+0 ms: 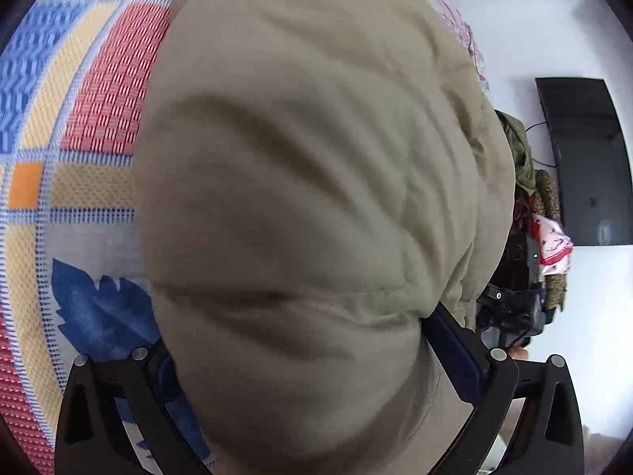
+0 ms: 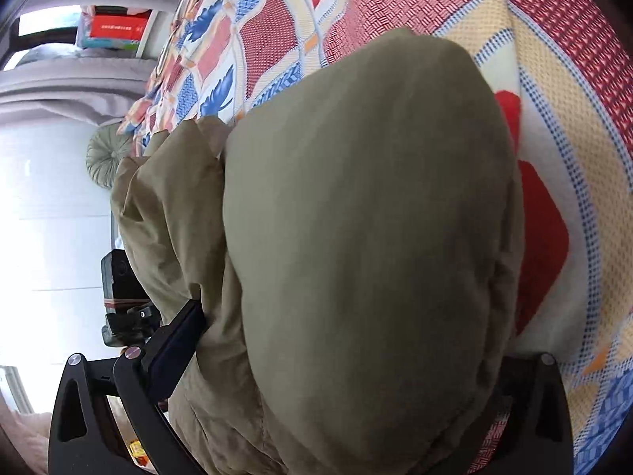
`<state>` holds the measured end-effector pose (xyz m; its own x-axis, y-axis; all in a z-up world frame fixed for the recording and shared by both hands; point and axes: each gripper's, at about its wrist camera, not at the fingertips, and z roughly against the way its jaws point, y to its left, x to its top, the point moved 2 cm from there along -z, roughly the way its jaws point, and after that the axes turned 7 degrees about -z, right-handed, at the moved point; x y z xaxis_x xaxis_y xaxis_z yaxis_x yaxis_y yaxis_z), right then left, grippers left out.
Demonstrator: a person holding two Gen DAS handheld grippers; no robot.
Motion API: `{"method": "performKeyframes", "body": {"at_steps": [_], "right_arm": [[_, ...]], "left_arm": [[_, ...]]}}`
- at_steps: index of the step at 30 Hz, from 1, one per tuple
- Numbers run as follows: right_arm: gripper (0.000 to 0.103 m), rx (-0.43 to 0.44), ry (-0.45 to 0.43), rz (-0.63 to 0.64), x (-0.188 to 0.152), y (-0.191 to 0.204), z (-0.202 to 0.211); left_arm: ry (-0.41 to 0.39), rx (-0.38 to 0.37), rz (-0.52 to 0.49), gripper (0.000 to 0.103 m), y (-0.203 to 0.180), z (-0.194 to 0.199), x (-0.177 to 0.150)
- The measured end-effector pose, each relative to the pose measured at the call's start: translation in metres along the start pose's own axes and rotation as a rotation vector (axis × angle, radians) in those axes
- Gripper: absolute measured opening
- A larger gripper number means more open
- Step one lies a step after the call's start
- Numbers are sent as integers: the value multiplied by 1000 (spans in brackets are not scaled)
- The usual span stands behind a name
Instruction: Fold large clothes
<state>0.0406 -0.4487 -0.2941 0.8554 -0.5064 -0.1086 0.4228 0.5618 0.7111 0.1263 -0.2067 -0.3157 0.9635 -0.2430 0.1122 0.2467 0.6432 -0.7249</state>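
Both grippers are clamping down on fabric right now. The left gripper [image 1: 300, 356] is holding the padded khaki jacket [image 1: 316, 158], its black fingers [image 1: 455, 340] sitting wide either side of a thick bunch. The right gripper [image 2: 348, 356] is doing the same, one finger pressing into the cloth on the left, the other mostly buried under it.
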Motion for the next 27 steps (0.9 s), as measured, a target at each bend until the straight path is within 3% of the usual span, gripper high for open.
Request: {"method": "performKeyframes", "body": {"at_steps": [3, 8, 13, 17, 20, 27], "right_arm": [[101, -22, 12, -12, 0, 4, -3], [67, -42, -11, 14, -5, 21, 5], [50, -23, -39, 22, -16, 46, 11], [49, 20, -44, 50, -20, 83, 3], [49, 49, -36, 78, -18, 117, -11], [49, 115, 17, 172, -10, 197, -75]], "left_arm": [[-30, 65, -46, 94, -19, 6, -1], [-56, 119, -134, 75, -46, 19, 0], [-97, 141, -213, 71, -69, 52, 8], [-150, 161, -231, 71, -68, 98, 14], [-196, 186, -222, 71, -46, 141, 20], [-290, 295, -173, 71, 34, 237, 35]]}}
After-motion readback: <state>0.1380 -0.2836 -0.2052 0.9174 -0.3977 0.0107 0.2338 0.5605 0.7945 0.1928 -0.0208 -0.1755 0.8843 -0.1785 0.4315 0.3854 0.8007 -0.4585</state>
